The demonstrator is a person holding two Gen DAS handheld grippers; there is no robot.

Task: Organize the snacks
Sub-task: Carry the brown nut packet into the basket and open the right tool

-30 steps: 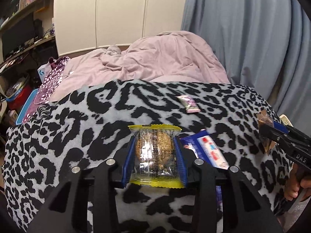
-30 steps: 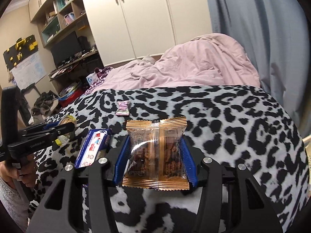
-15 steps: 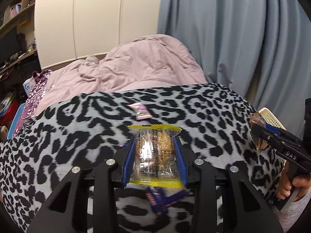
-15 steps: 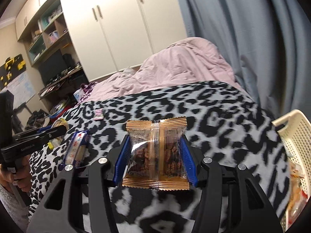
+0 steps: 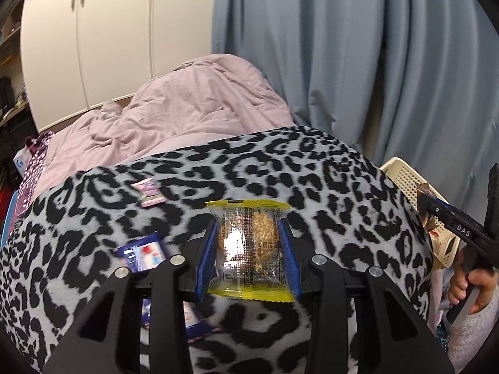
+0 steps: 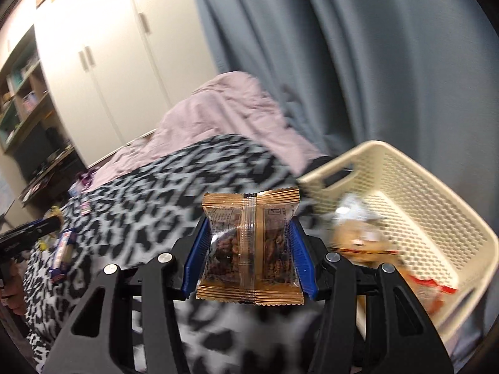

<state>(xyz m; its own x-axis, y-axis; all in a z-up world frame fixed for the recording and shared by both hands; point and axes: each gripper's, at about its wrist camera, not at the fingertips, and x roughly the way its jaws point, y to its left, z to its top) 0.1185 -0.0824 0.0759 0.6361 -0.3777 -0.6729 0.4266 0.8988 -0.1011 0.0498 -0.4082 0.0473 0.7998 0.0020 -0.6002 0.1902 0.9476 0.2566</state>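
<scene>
A yellow-edged snack packet (image 5: 249,249) with a round sesame-coated biscuit inside is clamped between the blue pads of the left gripper (image 5: 248,249), above the leopard-print blanket (image 5: 343,187). An orange-edged snack packet (image 6: 249,249) of dark pieces is pinched in the narrowed jaws of the right gripper (image 6: 249,249), just beside the cream plastic basket (image 6: 421,199), in which blurred wrappers are seen. A blue packet (image 5: 142,254) and a small pink sweet (image 5: 148,191) are left lying on the blanket, well apart from the basket.
</scene>
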